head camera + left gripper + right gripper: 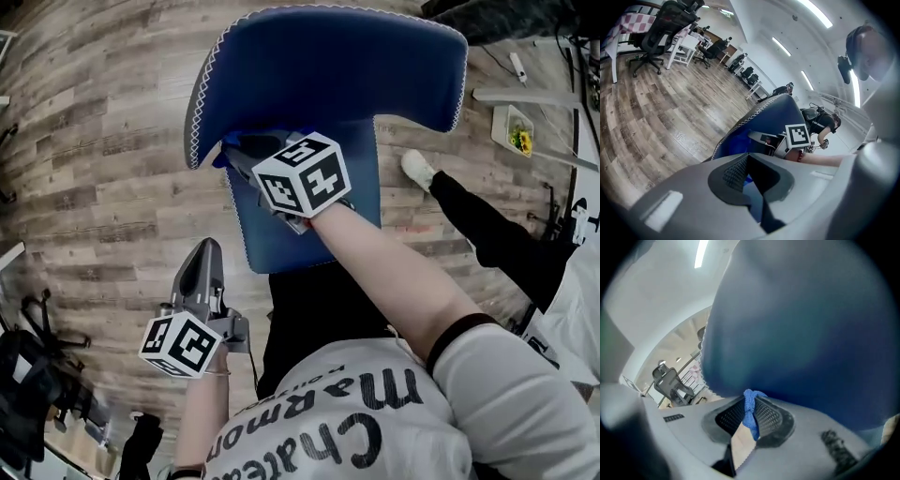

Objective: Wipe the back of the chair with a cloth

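The blue chair (328, 66) with a white stitched edge stands on the wood floor in front of me. My right gripper (230, 150) is shut on a small blue cloth (219, 156) at the chair's left edge, close against the blue surface. In the right gripper view the cloth (751, 416) is pinched between the pads of the gripper (750, 399), and the chair (801, 333) fills the picture. My left gripper (208, 248) hangs lower left, apart from the chair, shut and holding nothing. Its own view shows the gripper (747, 157), the chair (773, 112) and the right gripper (759, 137).
A person's black trouser leg and white shoe (417, 169) lie right of the chair. A white tray (514, 131) sits at the far right. A black office chair base (37, 375) is at the lower left. Desks and office chairs (661, 28) stand farther off on the wood floor (94, 141).
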`<state>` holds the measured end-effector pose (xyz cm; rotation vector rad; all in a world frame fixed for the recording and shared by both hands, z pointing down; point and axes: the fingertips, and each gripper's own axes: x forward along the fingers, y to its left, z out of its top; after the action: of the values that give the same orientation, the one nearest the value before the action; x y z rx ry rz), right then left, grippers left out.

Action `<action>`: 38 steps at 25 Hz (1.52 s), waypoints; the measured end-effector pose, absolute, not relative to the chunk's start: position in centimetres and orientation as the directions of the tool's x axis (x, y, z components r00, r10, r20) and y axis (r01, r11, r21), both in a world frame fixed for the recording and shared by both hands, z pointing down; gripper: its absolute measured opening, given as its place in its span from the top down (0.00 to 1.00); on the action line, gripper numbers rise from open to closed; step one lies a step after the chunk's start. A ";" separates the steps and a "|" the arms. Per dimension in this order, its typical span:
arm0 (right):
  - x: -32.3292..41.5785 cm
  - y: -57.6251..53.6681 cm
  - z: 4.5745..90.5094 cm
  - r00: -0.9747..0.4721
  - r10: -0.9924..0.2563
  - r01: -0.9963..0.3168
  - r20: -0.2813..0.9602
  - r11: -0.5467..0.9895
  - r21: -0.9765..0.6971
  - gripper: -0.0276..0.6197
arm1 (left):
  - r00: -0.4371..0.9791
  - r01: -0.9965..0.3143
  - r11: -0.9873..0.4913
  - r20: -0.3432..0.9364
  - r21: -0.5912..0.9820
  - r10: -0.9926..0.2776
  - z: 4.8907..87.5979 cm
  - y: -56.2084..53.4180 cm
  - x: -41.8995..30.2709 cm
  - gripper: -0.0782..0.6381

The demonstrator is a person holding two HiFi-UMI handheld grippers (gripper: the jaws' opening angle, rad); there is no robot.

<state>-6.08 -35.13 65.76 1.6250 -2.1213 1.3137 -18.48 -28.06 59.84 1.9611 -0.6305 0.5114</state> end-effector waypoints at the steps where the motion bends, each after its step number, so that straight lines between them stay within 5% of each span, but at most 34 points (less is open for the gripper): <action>1: -5.1 -35.2 65.8 -0.371 -0.714 -0.849 0.594 0.001 -0.529 0.85 | 0.780 -0.619 -0.392 0.590 0.680 -0.209 59.9 -28.2 -17.9 0.88; 23: 18.5 -19.7 67.2 0.158 -0.756 -0.754 0.635 -0.507 -0.417 0.85 | 0.802 -0.542 -0.516 0.591 0.663 -0.083 60.0 -23.5 -7.4 0.88; 38: 22.2 -13.7 66.3 0.280 -0.715 -0.686 0.640 -0.615 -0.388 0.85 | 0.813 -0.533 -0.533 0.572 0.657 -0.108 58.3 -21.6 -5.8 0.88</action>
<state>22.25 -13.72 66.30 2.5411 -1.3924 1.3032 -5.75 -21.63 58.30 2.0876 -0.4715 0.5931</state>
